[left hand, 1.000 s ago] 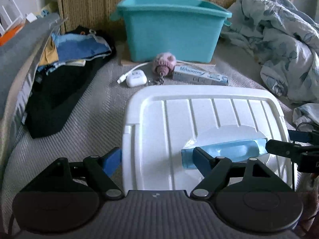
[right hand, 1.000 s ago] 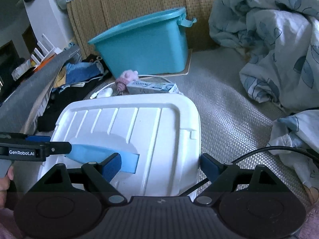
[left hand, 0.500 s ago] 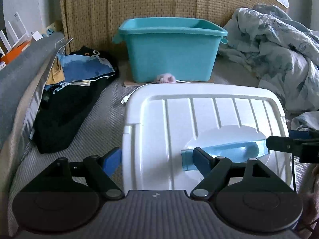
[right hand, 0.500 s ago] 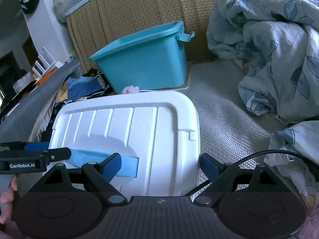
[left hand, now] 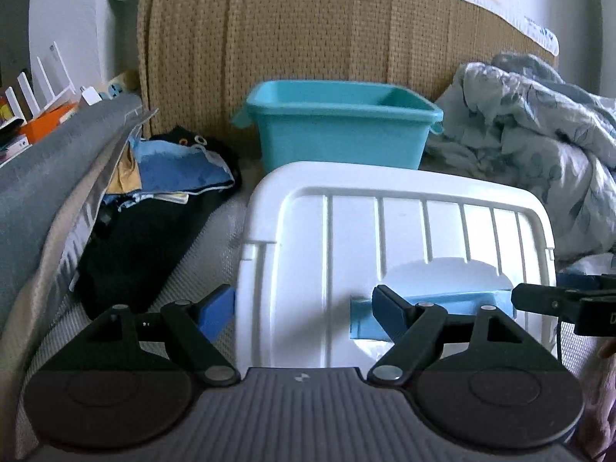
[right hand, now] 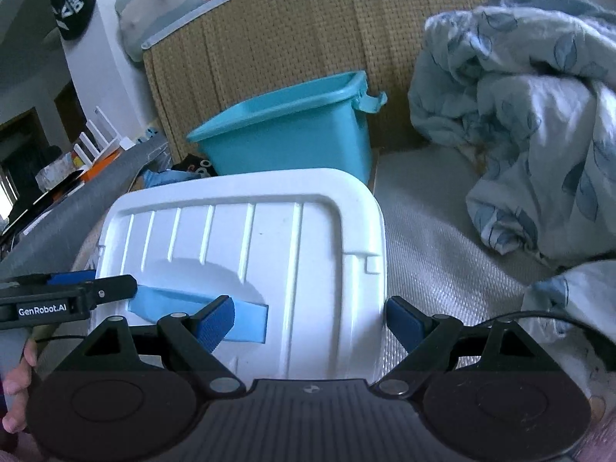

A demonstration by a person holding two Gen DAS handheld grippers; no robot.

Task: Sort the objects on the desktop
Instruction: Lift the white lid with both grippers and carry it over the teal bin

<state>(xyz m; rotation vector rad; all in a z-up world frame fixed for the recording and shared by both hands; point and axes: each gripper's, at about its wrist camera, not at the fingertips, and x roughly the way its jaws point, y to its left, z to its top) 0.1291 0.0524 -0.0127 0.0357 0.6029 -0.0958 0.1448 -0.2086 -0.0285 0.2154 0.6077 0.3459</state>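
Though spread wide, clamped all the same on the white lid (left hand: 385,231): left gripper (left hand: 304,308) with one blue pad against the lid's left rim and the other down in the recess beside the light-blue handle (left hand: 462,300). Likewise for the right gripper (right hand: 308,321), astride the opposite side, one pad in the same recess on the handle, the other tight to the right rim. Held between the two, above the woven mat (right hand: 442,269), far edge covering the foot of the teal bin (left hand: 342,138). Behind the bin, a wicker headboard (left hand: 308,38). To the right, rumpled leaf-print bedding (left hand: 539,134); to the left, a heap of dark and blue clothes (left hand: 173,177). At the left edge of the right wrist view, fingers of the person's hand (right hand: 15,381) around the other tool's grip.
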